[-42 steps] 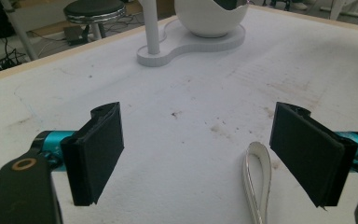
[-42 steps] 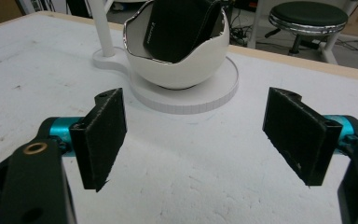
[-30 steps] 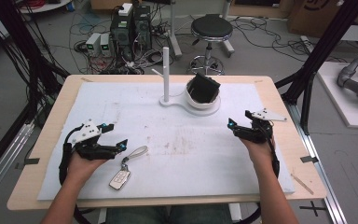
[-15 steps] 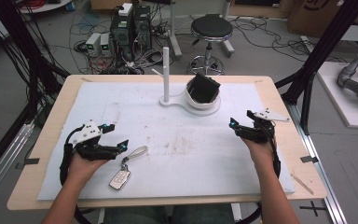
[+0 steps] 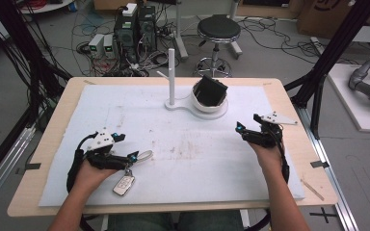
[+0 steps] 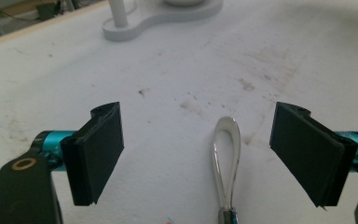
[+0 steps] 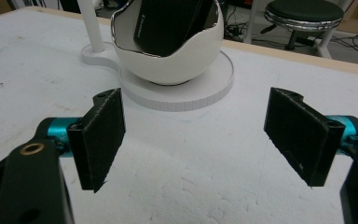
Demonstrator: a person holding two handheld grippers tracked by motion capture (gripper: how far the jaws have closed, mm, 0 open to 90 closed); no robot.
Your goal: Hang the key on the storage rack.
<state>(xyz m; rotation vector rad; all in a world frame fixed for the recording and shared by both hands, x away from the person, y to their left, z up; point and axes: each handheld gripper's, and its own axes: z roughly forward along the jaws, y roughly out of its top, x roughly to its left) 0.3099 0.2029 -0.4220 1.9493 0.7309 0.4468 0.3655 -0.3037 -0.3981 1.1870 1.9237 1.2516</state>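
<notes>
Both grippers sitting wide open over the white mat

Left gripper [image 6: 198,149] is hovering with the silver key loop [image 6: 227,154] lying between its spread jaws; right gripper [image 7: 193,140] is gaping empty, facing the white bowl stand [image 7: 177,70].

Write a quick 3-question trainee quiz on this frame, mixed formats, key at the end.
1. True or false: the left tongs are shut on the silver key ring loop.
2. What sits inside the white bowl? A) a black boxy object B) a key fob C) nothing
3. Fill in: the key fob lies on the white mat nearest the ___ tongs.

Key
1. False: the jaws stand wide apart with the loop lying between them, untouched.
2. A: a black boxy object.
3. Left; the right tongs are open, facing the bowl.
</notes>
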